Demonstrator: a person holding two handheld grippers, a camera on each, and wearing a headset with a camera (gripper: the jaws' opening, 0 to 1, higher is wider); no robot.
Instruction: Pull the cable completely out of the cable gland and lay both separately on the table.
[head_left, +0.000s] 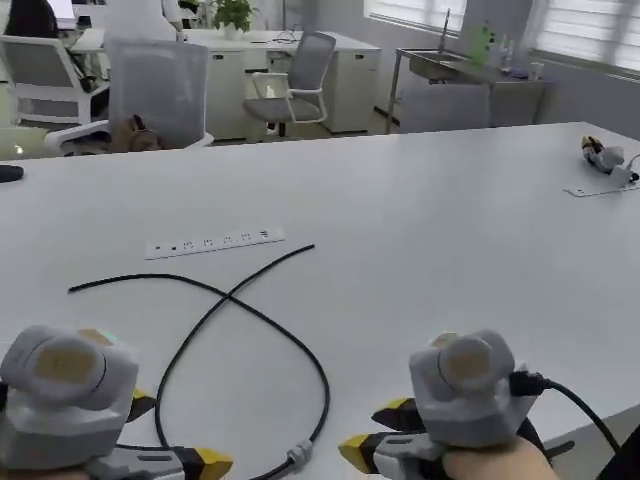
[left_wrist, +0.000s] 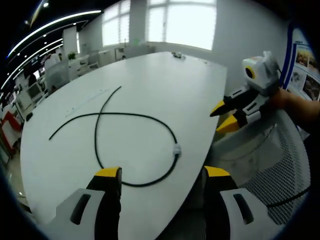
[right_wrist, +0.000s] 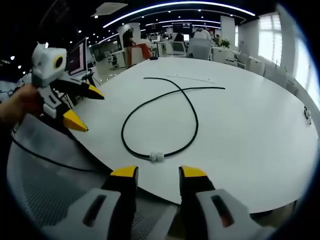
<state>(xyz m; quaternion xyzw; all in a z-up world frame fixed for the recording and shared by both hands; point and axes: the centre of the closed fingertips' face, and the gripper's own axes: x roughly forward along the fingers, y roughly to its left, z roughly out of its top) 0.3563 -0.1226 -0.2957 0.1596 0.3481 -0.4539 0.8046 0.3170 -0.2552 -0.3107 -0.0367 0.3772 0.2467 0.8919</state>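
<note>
1. The black cable (head_left: 240, 305) lies on the white desk (head_left: 450, 230) in a loose loop that crosses over itself. Its two ends point toward the far side.
2. The cable gland (head_left: 298, 455), a small pale fitting, is still threaded on the cable at the bottom of the loop, close to the near edge of the desk. The left gripper view (left_wrist: 176, 149) and the right gripper view (right_wrist: 156, 156) also show it there.
3. The left gripper (left_wrist: 162, 175) has its jaws wide apart. It holds nothing and hangs off the near edge, left of the gland.
4. The right gripper (right_wrist: 158, 172) also has its jaws parted, though less widely. It is empty, touches nothing, and is aimed at the gland from just off the near edge.
5. A white power strip (head_left: 213, 242) lies flat beyond the loop, toward the far edge.
6. An office chair (head_left: 160, 90) stands behind the far edge.
</note>
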